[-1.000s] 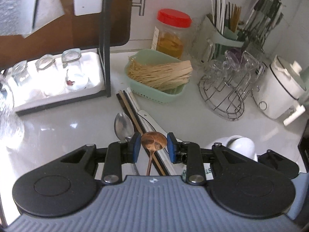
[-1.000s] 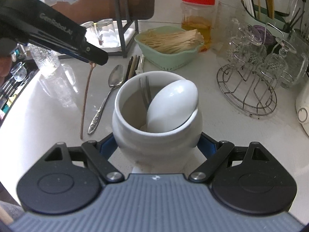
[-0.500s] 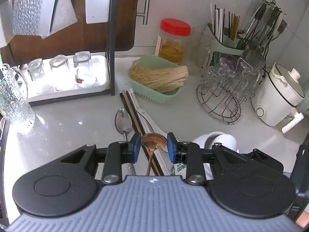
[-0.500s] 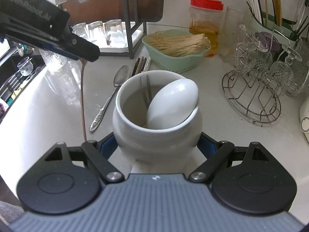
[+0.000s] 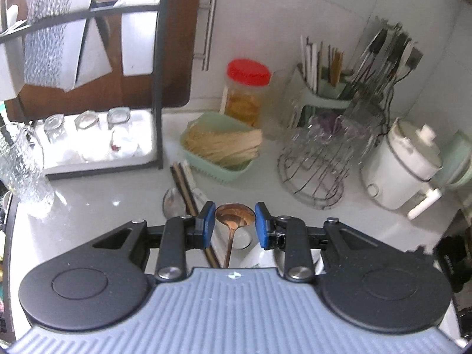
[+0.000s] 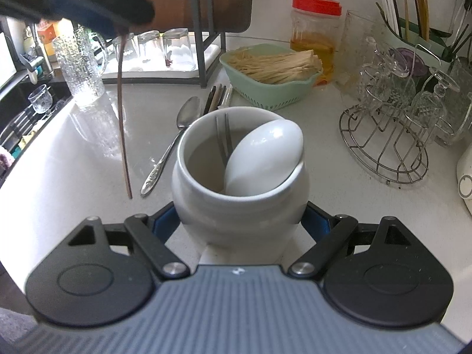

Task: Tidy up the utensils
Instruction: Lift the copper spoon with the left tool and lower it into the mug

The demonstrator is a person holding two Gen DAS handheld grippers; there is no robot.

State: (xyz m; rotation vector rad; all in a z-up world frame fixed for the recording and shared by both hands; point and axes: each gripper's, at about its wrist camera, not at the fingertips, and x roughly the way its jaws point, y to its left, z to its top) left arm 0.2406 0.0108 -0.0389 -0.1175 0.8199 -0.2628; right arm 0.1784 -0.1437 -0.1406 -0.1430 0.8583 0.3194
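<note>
My left gripper (image 5: 233, 221) is shut on the bowl of a copper spoon (image 5: 234, 216), whose thin handle (image 6: 122, 124) hangs down above the counter, left of the jar. In the right wrist view the left gripper (image 6: 118, 26) sits at the top left. My right gripper (image 6: 240, 224) is shut on a white ceramic jar (image 6: 236, 206) that stands upright on the counter. Inside it lean a white soup spoon (image 6: 265, 156) and a metal fork (image 6: 224, 138). A silver spoon (image 6: 177, 135) and several chopsticks (image 6: 216, 97) lie on the counter behind the jar.
A green basket of sticks (image 5: 224, 150) and a red-lidded jar (image 5: 246, 94) stand behind. A wire rack of glasses (image 5: 315, 171) and a white cooker (image 5: 404, 171) are on the right. A dish rack tray with glasses (image 5: 88, 147) and a glass mug (image 5: 23, 171) are on the left.
My left gripper has risen with the copper spoon, so more of the counter and wall shows. The right gripper and the jar have kept still.
</note>
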